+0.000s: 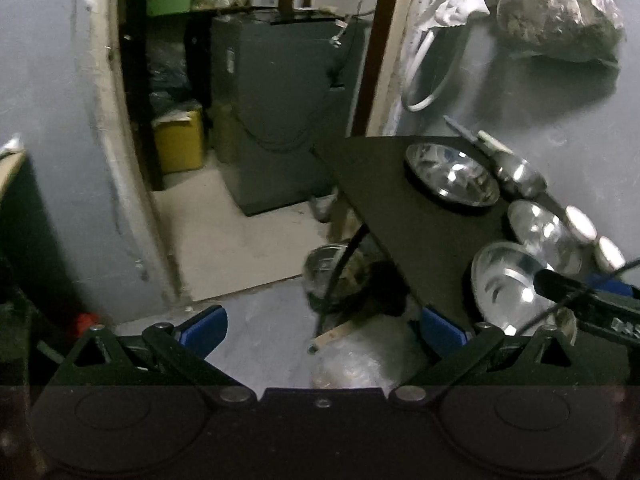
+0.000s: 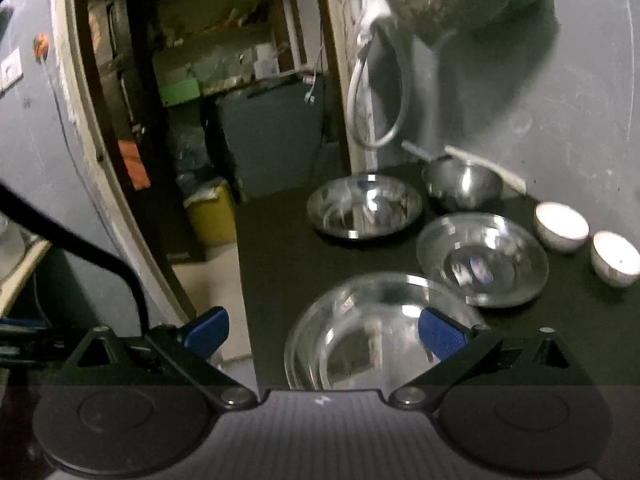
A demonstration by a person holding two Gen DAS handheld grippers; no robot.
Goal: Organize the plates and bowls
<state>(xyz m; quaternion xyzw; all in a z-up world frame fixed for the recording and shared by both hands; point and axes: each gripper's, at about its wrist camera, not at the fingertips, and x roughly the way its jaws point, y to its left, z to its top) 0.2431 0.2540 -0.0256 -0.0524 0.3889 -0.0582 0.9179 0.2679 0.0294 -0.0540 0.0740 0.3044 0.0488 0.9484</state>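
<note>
- Right gripper [image 2: 324, 334], jaws spread and empty, hovers at lower centre over the nearest steel dish [image 2: 360, 328].
- Left gripper [image 1: 322, 330], also spread and empty, hangs off the black table [image 1: 384, 200].
- Risk: the dish sits near the table edge; a glancing pad could slide the slick rim off.

Your left view looks from beyond the worktop's [image 1: 384, 200] left edge towards the doorway [image 1: 224, 120]; your right sits close above it [image 2: 280, 248]; both share the steel bowls [image 1: 452, 174] [image 2: 364, 206].
</note>
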